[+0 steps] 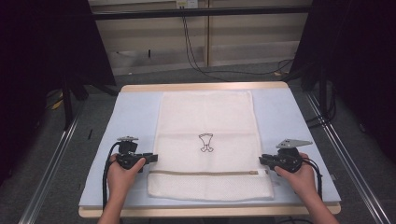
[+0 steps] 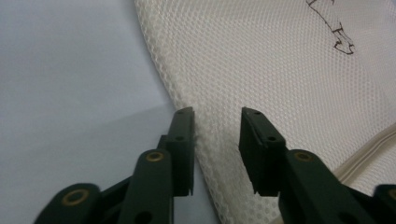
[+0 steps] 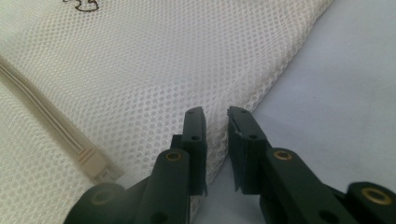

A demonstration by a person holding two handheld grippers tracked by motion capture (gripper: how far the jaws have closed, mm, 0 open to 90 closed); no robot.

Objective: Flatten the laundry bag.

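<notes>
While the white mesh laundry bag (image 1: 208,140) lies flat in the middle of the table, its long axis runs away from the person toward the far edge, with the zipper (image 1: 205,172) crossing it near the person's end and a small dark drawing (image 1: 206,142) about midway. Each long side edge of the bag faces one gripper, and that is the relation the coming move seems to turn on: the left gripper (image 1: 150,158) points inward at the left edge, just above the zipper line, and the right gripper (image 1: 263,160) points inward at the right edge at about the same level, so neither hand is clearly nearer.

From the left gripper view, the left gripper (image 2: 217,116) straddles the bag's edge with a moderate gap between its jaws; mesh lies between them, yet the pads do not press on it. From the right gripper view, the right gripper (image 3: 215,114) has its jaws nearly together over the hem, a narrow gap left, and no cloth is visibly pinched.

Under the bag is a pale blue mat (image 1: 135,112) on a wooden tabletop (image 1: 205,87). Beyond are a grey floor, black cables (image 1: 196,60) and dark curtains at both sides.
</notes>
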